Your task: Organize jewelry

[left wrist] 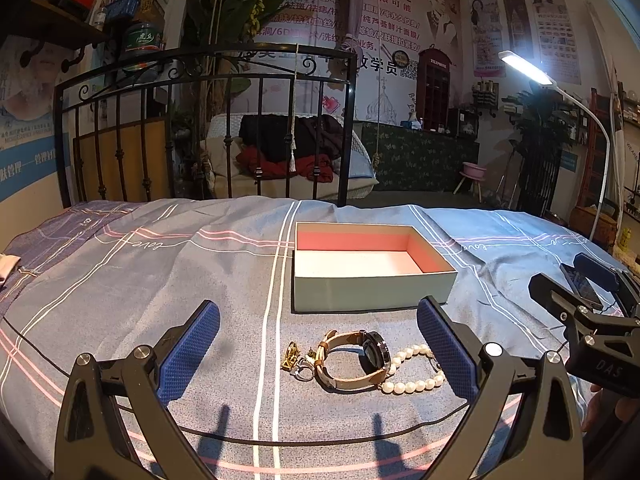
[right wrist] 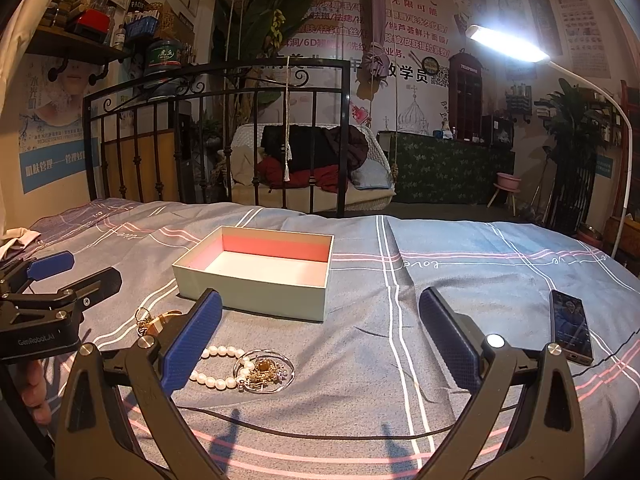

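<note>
both the left gripper point(left wrist: 318, 354) and right gripper point(right wrist: 320, 338) gape empty; the limp, slippery white pearl bead bracelet point(left wrist: 414, 372) is probably best pinched across its strand.

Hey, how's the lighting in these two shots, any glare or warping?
Left wrist view: white bar lamp blown out, room dim, black iron bedframe bowed by fisheye. Right wrist view: same lamp glares; both fingers of the right tool cast shadows on the grey striped bedsheet.

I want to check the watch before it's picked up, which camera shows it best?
The left wrist view: the watch lies in full sight between the open fingers, strap and dial visible. In the right wrist view that gripper's left finger hides nearly all of it.
</note>
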Demonstrator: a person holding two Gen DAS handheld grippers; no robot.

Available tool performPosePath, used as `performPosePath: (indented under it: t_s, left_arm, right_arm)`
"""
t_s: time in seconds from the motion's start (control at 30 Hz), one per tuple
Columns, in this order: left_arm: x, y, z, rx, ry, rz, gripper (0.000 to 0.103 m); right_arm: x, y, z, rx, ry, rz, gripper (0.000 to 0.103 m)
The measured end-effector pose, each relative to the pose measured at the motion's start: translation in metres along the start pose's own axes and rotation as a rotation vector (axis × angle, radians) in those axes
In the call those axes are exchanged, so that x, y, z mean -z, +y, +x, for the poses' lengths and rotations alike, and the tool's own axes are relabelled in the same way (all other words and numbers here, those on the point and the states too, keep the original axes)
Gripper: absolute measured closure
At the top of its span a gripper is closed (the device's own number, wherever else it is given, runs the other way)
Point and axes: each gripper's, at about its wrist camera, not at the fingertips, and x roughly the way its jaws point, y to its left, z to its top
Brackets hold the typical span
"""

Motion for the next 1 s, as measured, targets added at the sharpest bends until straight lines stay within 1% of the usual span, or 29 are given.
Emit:
performPosePath:
  t_s: [0.17,0.27,0.37,0.43,0.5,0.53,0.57,0.63,0.83,0.93,1.0]
  left_arm:
    - [-0.001,-0.001,0.003,0.004,0.006,0.000,0.006]
    - [0.000,0.000,0.007,0.013,0.030,0.000,0.006]
    - [-0.002,0.003,0.019,0.004,0.102,0.002,0.006]
    - [-0.002,0.003,0.027,0.000,0.156,0.030,0.006]
    - [-0.002,0.005,0.035,0.002,0.204,0.046,0.006]
    - [-0.004,0.007,0.039,0.006,0.227,0.041,0.006]
    - [-0.003,0.009,0.042,0.001,0.245,0.032,0.006]
    - [-0.003,0.016,0.048,0.004,0.274,0.008,0.007]
    - [0.001,0.031,0.064,-0.007,0.351,-0.016,0.007]
    - [0.002,0.038,0.074,-0.019,0.383,-0.017,0.011]
    - [0.001,0.042,0.080,-0.028,0.406,-0.019,0.017]
  right_arm:
    - [-0.001,0.001,0.001,-0.003,0.002,0.000,0.006]
    - [0.000,0.000,0.002,0.002,0.012,0.003,0.006]
    - [0.000,-0.001,0.007,0.000,0.046,0.008,0.006]
    - [0.000,-0.002,0.015,0.015,0.091,0.005,0.006]
    - [0.000,-0.005,0.022,0.005,0.134,0.004,0.006]
    - [0.000,-0.006,0.026,0.006,0.156,0.003,0.007]
    - [0.001,-0.007,0.030,-0.004,0.177,0.004,0.012]
    - [0.003,-0.008,0.037,-0.014,0.214,0.006,0.015]
    - [0.009,0.001,0.055,-0.079,0.281,-0.005,0.016]
    - [0.012,0.008,0.064,-0.110,0.308,-0.008,0.016]
    - [0.015,0.012,0.068,-0.124,0.321,-0.016,0.016]
